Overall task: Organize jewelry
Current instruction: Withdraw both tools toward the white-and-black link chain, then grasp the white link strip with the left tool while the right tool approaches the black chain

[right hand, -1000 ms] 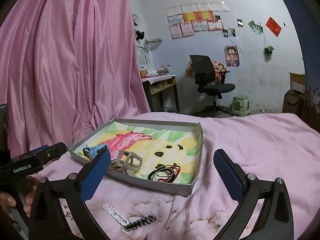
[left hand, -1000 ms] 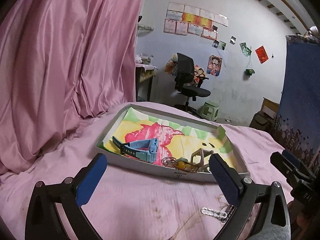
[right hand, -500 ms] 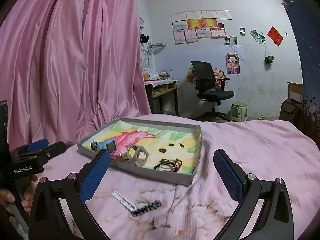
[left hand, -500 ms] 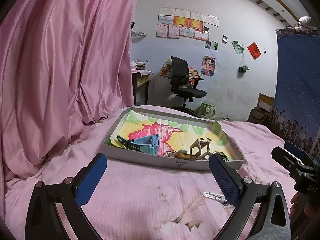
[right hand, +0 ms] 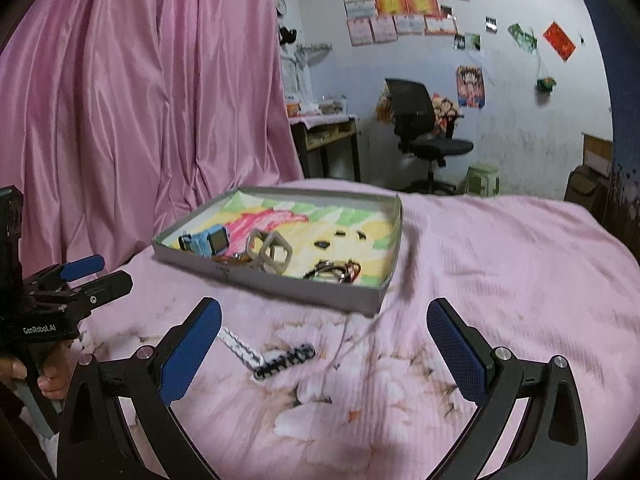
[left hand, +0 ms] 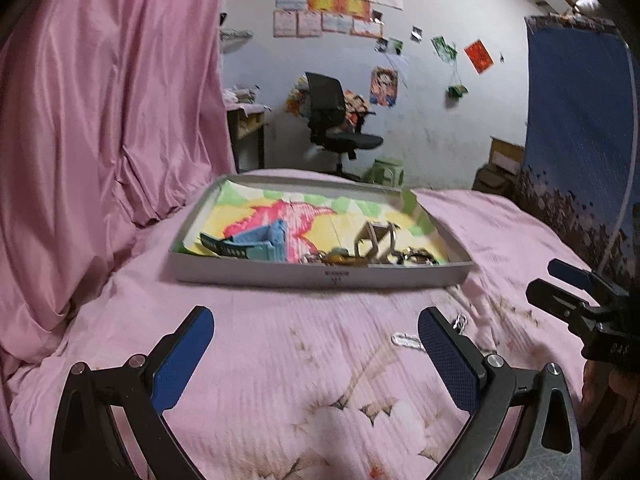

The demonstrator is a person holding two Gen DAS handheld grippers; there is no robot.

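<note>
Looked like the step in hand was fetching the last loose piece, the black and white bracelet (right hand: pixel 267 354), lying flat on the pink bedspread (right hand: pixel 500 280) just in front of the tray (right hand: pixel 296 288), not touching it. Best approached low with the right gripper (right hand: pixel 324 344), tips nearly brushing the fabric, nipping one end of the chain instead of the middle so it would trail rather than bunch up. Soft quilt, so probably worth pressing in a bit.

Right jaws stood wide apart and empty, hovering above the bedspread short of the tray, bracelet sitting between them, nearer the left finger. Left gripper (left hand: pixel 316 340) likewise spread wide, holding nothing, aimed at the tray's front wall from further back. Inside the tray: blue watch (right hand: pixel 208 242), a beige angular bangle (right hand: pixel 268 254), dark bands (right hand: pixel 332 271) near its front right corner. Frames a bit blurry, so finer detail was hard to call
</note>
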